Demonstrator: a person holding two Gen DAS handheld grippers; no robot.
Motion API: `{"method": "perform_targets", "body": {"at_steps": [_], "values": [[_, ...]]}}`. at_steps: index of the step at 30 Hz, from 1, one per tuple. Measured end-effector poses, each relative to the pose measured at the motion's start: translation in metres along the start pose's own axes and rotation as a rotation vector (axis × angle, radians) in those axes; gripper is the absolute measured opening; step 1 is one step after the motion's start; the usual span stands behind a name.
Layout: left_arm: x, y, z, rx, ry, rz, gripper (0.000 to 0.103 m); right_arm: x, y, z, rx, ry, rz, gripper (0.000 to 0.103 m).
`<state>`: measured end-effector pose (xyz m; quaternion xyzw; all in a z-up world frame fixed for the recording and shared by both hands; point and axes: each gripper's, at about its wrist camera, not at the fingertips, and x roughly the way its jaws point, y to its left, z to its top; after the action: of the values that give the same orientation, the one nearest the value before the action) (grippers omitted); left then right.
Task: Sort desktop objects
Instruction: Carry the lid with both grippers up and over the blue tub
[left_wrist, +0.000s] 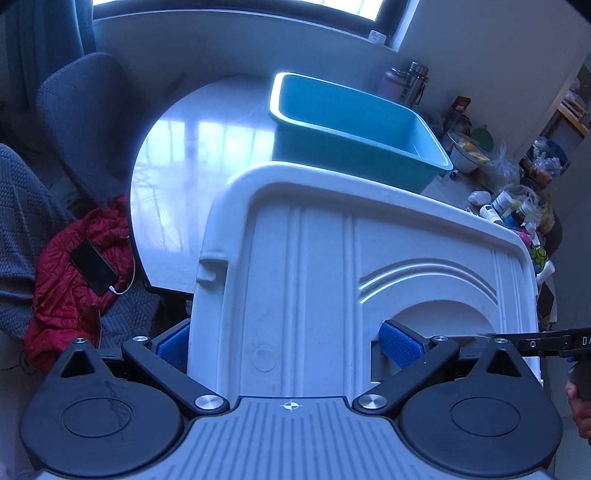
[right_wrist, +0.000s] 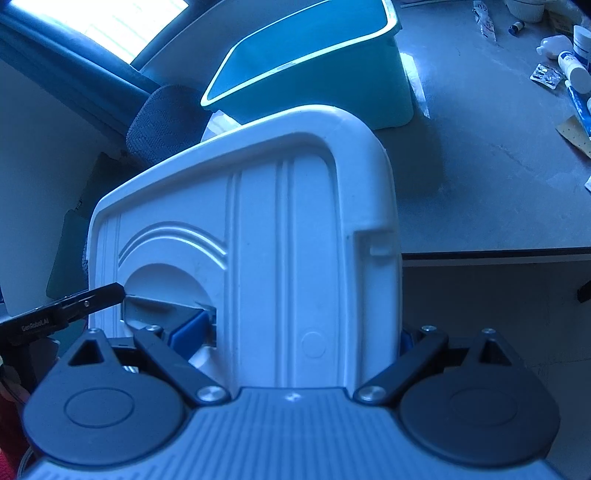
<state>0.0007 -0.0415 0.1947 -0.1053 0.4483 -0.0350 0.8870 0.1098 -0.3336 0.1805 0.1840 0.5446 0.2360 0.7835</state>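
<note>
A large white plastic lid (left_wrist: 325, 266) with ribs and an arched handle recess fills both views; it also shows in the right wrist view (right_wrist: 280, 251). My left gripper (left_wrist: 288, 345) is shut on its near left part, one blue pad (left_wrist: 400, 345) in the recess and the other outside the edge. My right gripper (right_wrist: 299, 332) is shut on the lid's near right part, one pad (right_wrist: 190, 328) in the recess. The lid is held tilted up off the table. Behind it stands a teal plastic bin (left_wrist: 354, 133), which also shows in the right wrist view (right_wrist: 314, 66); it looks empty.
The grey table (right_wrist: 480, 177) carries bottles, tubes and pill packs at the right (right_wrist: 572, 70). Flasks (left_wrist: 413, 83), a bowl (left_wrist: 465, 151) and bags crowd the far right. A grey chair (left_wrist: 85, 122) and a red jacket with a phone (left_wrist: 92, 266) lie left.
</note>
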Motion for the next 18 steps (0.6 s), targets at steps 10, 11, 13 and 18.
{"method": "perform_targets", "body": {"at_steps": [10,11,13,18], "values": [[0.002,-0.004,0.032,-0.009,-0.001,0.005,0.103,-0.003,0.001,0.033,-0.004,0.000,0.002,0.096],[0.004,-0.004,0.037,-0.009,0.002,0.004,0.103,-0.002,0.001,0.037,-0.001,0.000,0.002,0.096],[0.011,-0.005,0.050,-0.007,0.007,0.001,0.103,0.002,0.000,0.047,0.004,0.001,0.000,0.096],[0.025,-0.002,0.083,-0.002,0.001,-0.013,0.103,0.007,0.002,0.079,0.004,-0.014,-0.005,0.096]]}}
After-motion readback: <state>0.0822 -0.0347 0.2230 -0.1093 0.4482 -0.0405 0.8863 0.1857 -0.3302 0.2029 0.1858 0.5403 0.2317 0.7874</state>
